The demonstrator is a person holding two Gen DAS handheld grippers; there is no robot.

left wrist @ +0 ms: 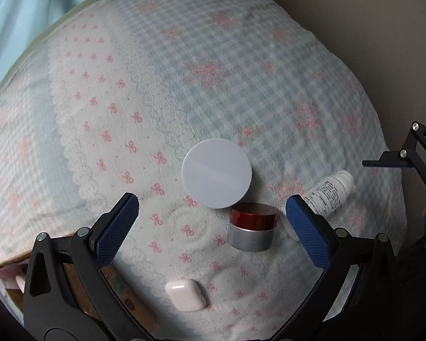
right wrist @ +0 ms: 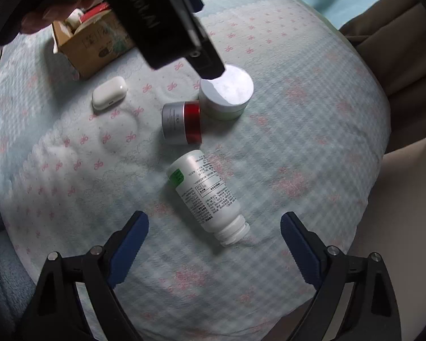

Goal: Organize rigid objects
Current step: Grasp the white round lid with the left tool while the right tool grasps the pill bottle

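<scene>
Several small objects lie on a checked, bow-printed cloth [left wrist: 213,85]. A round jar with a pale blue-white lid [left wrist: 216,172] [right wrist: 227,93] stands upright. A silver jar with a red lid [left wrist: 252,227] [right wrist: 181,123] lies on its side next to it. A white labelled pill bottle [right wrist: 206,196] [left wrist: 331,194] lies on its side. A white earbud case [left wrist: 185,295] [right wrist: 110,93] lies apart. My left gripper [left wrist: 213,218] is open above the red-lidded jar. My right gripper [right wrist: 214,238] is open, just short of the bottle's neck.
A brown cardboard box [right wrist: 91,42] holding small items sits at the cloth's edge, partly seen by my left gripper [left wrist: 71,278]. The left gripper's body [right wrist: 162,20] hangs over the white-lidded jar. The right gripper's tip [left wrist: 411,156] shows at the right. Beige fabric [right wrist: 397,42] lies beyond the cloth.
</scene>
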